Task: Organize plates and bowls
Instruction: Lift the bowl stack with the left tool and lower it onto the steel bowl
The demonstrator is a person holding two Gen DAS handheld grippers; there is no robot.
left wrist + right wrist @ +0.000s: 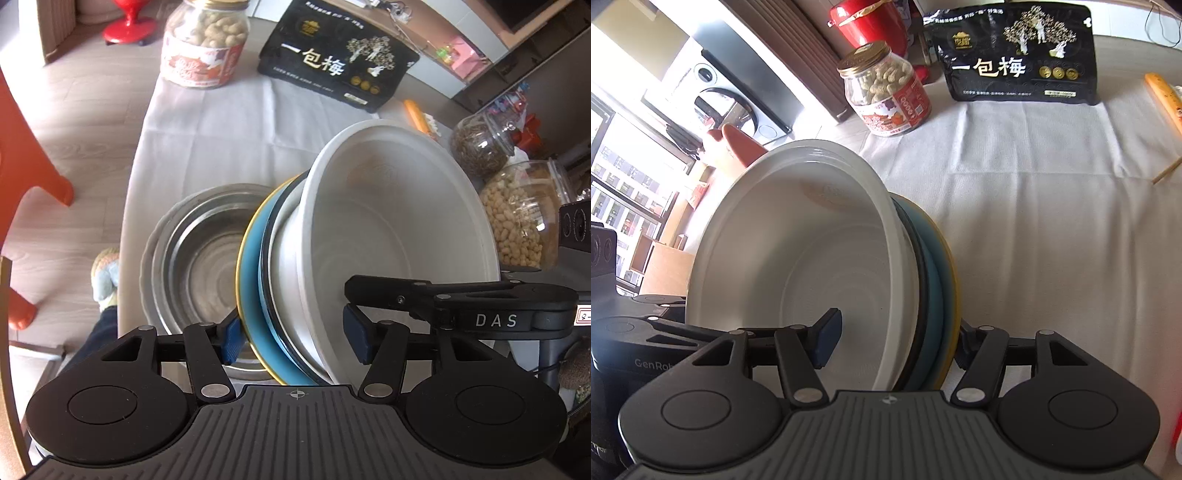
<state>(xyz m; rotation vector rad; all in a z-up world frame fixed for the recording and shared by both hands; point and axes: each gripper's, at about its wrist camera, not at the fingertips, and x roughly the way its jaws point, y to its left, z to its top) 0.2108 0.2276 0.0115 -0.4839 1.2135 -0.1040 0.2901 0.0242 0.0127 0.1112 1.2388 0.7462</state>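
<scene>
A white bowl [399, 221] is nested in a dark-rimmed white dish and a blue plate [253, 295] with a yellow rim, and this stack is held tilted above the table. My left gripper [293, 338] is shut on one edge of the stack, one pad inside the bowl and one under the blue plate. My right gripper [895, 343] is shut on the opposite edge of the white bowl [812, 266] and blue plate [942, 280]; its right pad is mostly hidden behind the plate. Below, a steel bowl [199, 258] rests on a white plate [146, 273].
A peanut jar [205, 44] and a black snack bag [340, 55] stand at the far side of the white tablecloth [1052, 221]. Glass jars [524, 214] crowd the right edge. An orange chair [22, 166] and a person's slippered foot [105, 277] are beside the table.
</scene>
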